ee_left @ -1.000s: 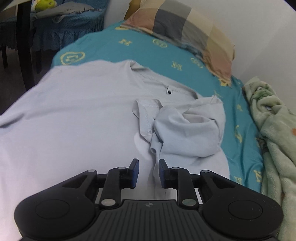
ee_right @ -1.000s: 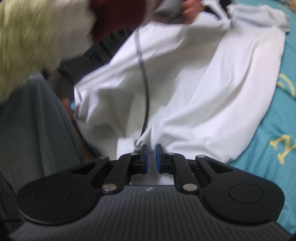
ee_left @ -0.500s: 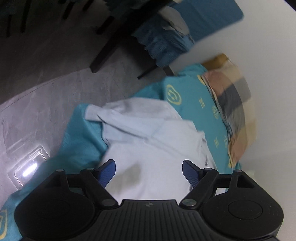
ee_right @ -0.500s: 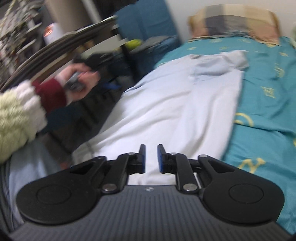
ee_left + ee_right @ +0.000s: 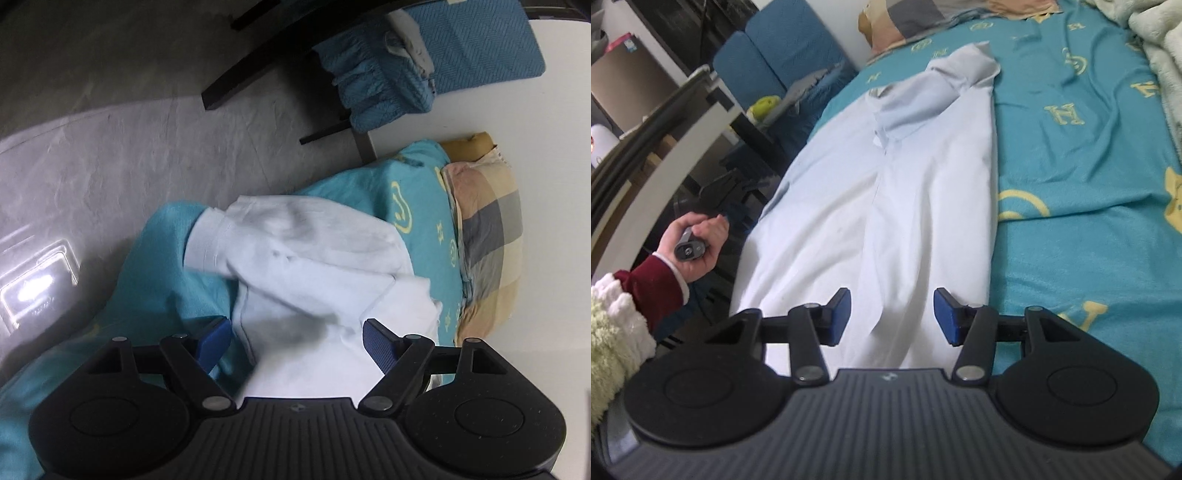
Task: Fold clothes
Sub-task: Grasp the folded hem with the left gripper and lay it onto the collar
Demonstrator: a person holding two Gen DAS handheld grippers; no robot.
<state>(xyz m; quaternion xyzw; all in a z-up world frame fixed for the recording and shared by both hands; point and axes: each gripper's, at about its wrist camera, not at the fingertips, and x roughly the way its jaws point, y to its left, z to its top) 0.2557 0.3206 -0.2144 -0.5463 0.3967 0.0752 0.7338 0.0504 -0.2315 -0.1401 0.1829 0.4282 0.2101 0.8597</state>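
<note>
**Both grippers released, shirt lying on bed**

Right gripper (image 5: 892, 314) was pinched shut half a second ago, now spread wide, empty, above the pale blue-white cotton shirt (image 5: 886, 192). Left gripper (image 5: 297, 341) stays spread, empty, over the shirt's edge. Shirt lies lengthwise, right side folded in, on the teal patterned bedsheet (image 5: 1071, 177). Left hand (image 5: 700, 243) grips a handle off the bedside.

Bare teal bed sheet (image 5: 1082, 155) is left free right of the pale shirt (image 5: 886, 192). Passage is blocked by a fleece blanket (image 5: 1160, 40) beyond, and perhaps a chair (image 5: 775, 55) leftward.
</note>
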